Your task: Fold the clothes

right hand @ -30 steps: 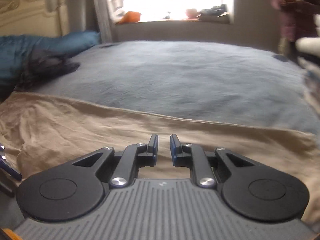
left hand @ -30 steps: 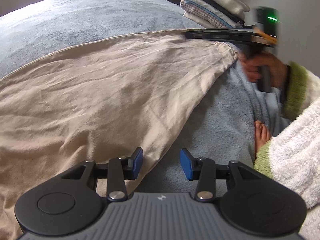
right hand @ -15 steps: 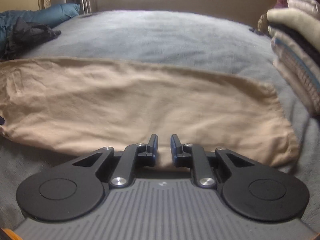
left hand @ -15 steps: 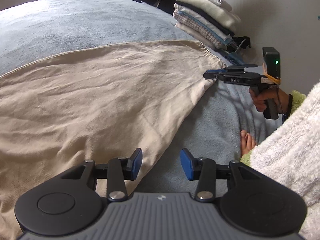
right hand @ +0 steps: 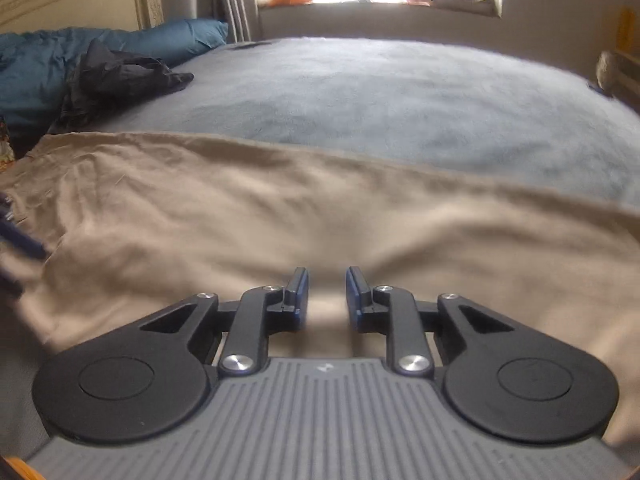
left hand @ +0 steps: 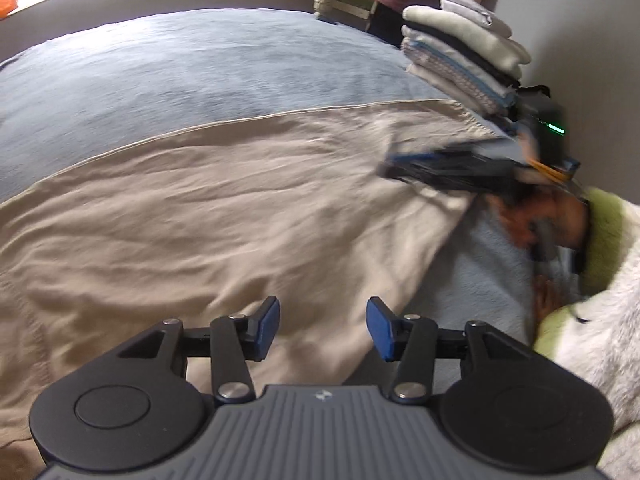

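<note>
our left gripper (left hand: 323, 328) is opening over the beige cloth (left hand: 224, 216), gripping nothing. our right gripper (right hand: 327, 294) is opening too, its jaws narrowly apart and empty above the cloth lying on the bed (right hand: 360, 92).

We see a large beige cloth (left hand: 208, 216) spread wrinkled and flat across the near side of the blue-grey bed cover (left hand: 168, 68), its hemmed far edge running straight across the cover.
</note>
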Demonstrator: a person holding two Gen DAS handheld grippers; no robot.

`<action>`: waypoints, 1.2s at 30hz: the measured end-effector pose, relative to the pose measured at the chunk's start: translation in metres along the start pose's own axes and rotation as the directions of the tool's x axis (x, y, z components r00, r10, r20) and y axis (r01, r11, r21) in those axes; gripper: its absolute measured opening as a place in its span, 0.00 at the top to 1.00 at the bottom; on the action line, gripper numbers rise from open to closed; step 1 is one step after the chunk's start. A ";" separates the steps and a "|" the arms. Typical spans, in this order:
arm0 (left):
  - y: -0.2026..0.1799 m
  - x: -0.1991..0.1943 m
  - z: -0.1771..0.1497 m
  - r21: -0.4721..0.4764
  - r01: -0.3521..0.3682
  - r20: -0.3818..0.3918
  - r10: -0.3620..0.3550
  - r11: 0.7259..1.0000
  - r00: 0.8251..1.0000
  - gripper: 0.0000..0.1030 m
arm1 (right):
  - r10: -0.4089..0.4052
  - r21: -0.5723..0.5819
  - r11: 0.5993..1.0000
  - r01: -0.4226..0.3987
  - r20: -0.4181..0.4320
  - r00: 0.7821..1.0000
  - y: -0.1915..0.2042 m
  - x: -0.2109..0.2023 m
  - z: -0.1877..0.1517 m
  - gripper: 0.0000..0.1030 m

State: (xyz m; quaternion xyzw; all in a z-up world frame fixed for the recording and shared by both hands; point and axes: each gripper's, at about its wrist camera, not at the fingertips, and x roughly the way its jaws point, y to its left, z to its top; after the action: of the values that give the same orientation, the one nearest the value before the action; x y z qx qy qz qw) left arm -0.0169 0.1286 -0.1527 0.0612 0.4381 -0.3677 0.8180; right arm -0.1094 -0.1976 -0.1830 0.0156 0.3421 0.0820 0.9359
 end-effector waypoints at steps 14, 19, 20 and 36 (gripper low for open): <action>0.019 -0.017 -0.005 -0.031 -0.113 0.093 0.115 0.993 0.989 0.49 | 0.202 -0.153 0.969 -0.197 0.019 0.979 0.064 0.007 0.062 0.76; 0.033 -0.018 -0.031 -0.070 -0.187 0.016 0.189 0.980 0.982 0.49 | 0.314 -0.232 0.915 -0.329 -0.101 0.944 0.110 0.047 0.043 0.76; 0.032 -0.022 -0.039 -0.090 -0.176 0.016 0.178 0.980 0.984 0.49 | 0.321 -0.267 0.901 -0.341 -0.116 0.940 0.117 0.043 0.032 0.75; 0.062 -0.092 -0.063 -0.268 -0.253 0.107 0.290 0.930 0.951 0.51 | 0.536 -0.375 0.749 -0.546 -0.141 0.832 0.187 0.043 0.065 0.75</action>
State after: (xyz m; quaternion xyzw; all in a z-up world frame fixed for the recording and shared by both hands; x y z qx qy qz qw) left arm -0.0506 0.2500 -0.1346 -0.0095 0.4077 -0.1959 0.8918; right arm -0.0621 -0.0045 -0.1448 -0.0786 0.3099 0.4177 0.8505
